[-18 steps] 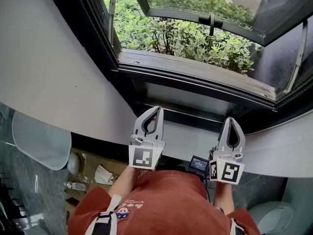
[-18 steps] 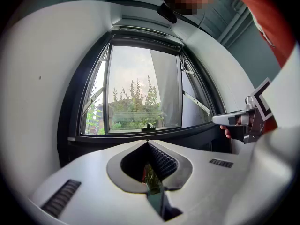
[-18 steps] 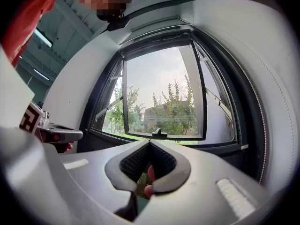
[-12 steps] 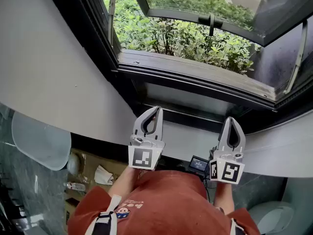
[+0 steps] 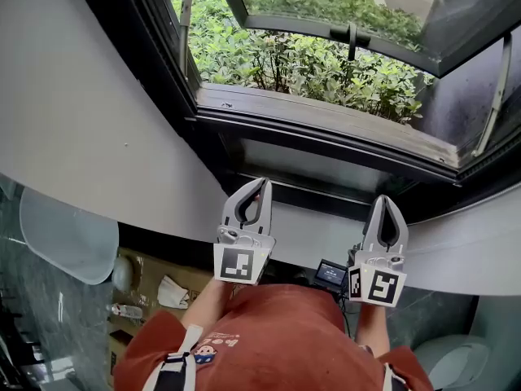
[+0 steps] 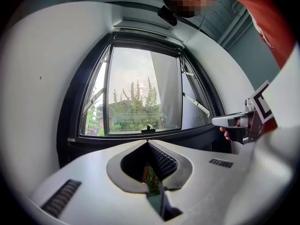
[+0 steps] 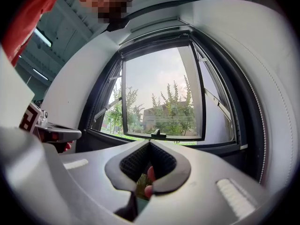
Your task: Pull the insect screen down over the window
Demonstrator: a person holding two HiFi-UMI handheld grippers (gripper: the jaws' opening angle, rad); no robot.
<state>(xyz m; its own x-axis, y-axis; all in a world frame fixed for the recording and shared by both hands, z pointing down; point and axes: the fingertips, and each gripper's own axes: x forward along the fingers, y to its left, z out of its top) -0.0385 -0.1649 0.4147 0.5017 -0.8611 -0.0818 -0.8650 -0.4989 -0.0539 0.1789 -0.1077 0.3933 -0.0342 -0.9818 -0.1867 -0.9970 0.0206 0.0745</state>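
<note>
Nothing has shifted since the earlier frames: both grippers hang in the same place below the window frame (image 5: 326, 129). The left gripper (image 5: 261, 184) and right gripper (image 5: 383, 200) each have their fingers clenched together on nothing, well short of the frame.

The opening is uncovered. The sash (image 5: 342, 24) stands swung outward, with shrubs (image 5: 301, 63) in plain sight beyond it. No mesh shows across the opening, so the insect screen is judged to sit retracted at the head of the frame (image 6: 146, 32), high above both grippers.

Handling, as judged: the mesh is light, soft and easily torn or creased, and likely sprung, so it should not be pinched itself. The stiff bottom bar or its pull tab is the proper hold, taken near the middle or at both ends and drawn down evenly to avoid skewing in the side tracks.

No pull bar, tab or side track can be made out in any view. Wide-angle distortion obscures the frame head, and the head view cuts it off entirely.
</note>
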